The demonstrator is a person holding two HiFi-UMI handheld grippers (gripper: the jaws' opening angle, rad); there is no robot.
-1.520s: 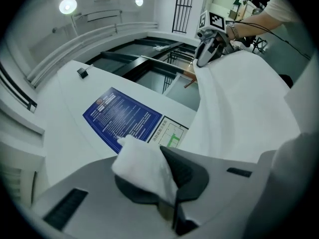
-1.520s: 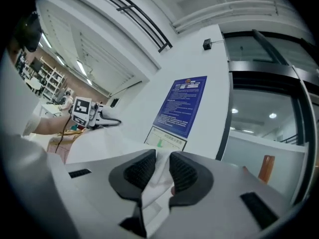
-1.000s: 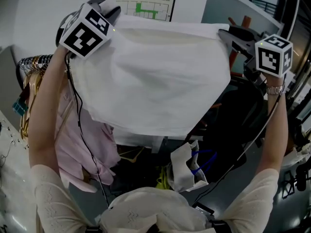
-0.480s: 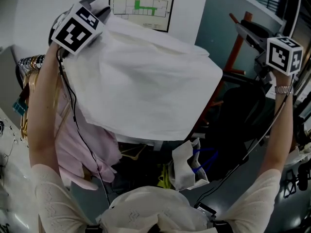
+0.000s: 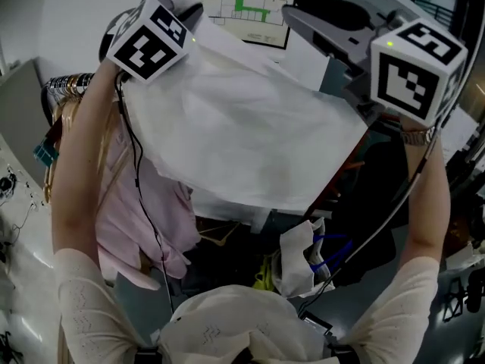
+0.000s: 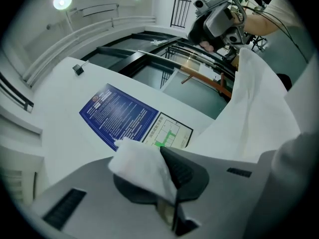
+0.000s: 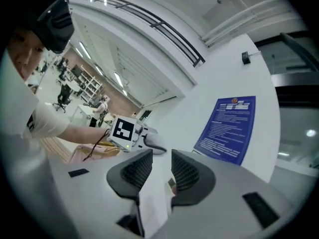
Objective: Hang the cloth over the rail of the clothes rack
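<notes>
Swinging right claw inward, open, left claw gripping cloth

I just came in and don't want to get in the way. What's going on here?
A person is holding a white cloth up with two hand-held claws. The left claw is clamped on one corner; the right claw is open, with the cloth's edge between its jaws but not pinched. The cloth hangs spread beside a pink garment on hangers. Whether it rests on a rail cannot be seen.
</notes>
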